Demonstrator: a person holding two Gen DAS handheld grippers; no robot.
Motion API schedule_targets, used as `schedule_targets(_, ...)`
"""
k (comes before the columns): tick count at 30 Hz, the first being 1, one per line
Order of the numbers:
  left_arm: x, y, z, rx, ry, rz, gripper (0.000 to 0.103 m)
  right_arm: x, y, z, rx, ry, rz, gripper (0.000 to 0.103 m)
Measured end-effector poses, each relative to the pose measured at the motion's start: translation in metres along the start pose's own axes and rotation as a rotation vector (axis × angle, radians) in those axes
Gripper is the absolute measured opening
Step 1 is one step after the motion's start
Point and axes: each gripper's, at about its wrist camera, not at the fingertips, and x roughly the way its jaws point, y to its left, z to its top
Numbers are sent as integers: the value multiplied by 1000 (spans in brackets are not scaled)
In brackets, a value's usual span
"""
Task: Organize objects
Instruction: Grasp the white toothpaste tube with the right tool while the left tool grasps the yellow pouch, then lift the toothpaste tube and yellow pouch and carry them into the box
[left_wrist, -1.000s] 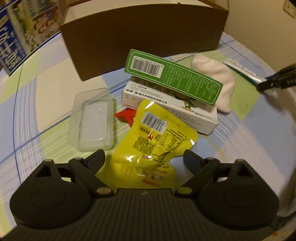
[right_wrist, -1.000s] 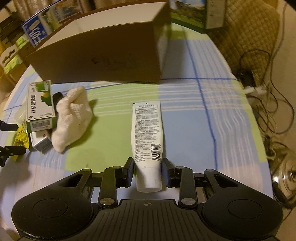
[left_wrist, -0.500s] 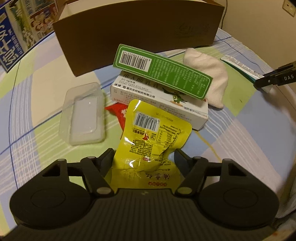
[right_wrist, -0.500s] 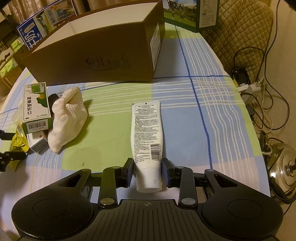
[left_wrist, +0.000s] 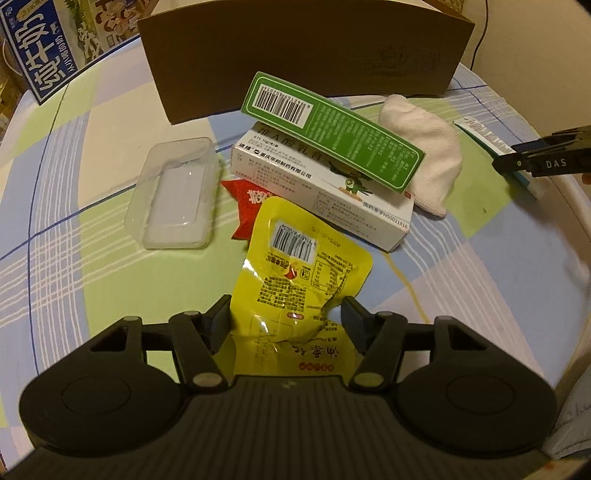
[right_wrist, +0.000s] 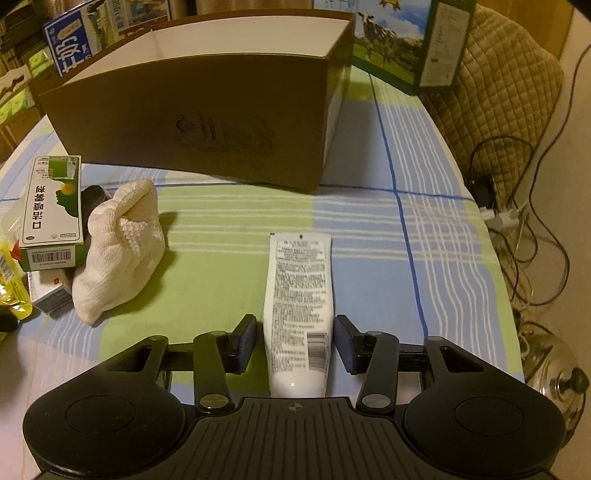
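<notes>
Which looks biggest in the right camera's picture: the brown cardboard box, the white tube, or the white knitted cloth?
1. brown cardboard box, by far.
2 and 3. white tube and white knitted cloth: too alike to rank, and the tube lies nearer the camera, which inflates it.

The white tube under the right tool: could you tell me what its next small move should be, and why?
Probably close the right tool on the white tube. The tube lies flat on the tablecloth between the pads, with a gap showing on each side, so nothing grips it yet. The cardboard box stands open just beyond.
</notes>
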Motion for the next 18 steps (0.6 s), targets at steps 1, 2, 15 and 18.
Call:
schedule_targets(1, 0, 0, -1, -4, 1, 3, 59, 0, 0, -1, -3, -1, 1, 43)
schedule_targets(2, -1, 0, -1, -8, 2, 5, 59, -1, 0, -2, -9, -4, 2, 43)
schedule_targets(15, -12, 2, -8, -103, -7, -7, 48, -14, 6, -21, -15, -4, 41, 38)
schedule_targets(18, -13, 0, -10, -83, -10, 1, 51, -16, 8, -24, -22, -2, 48, 38)
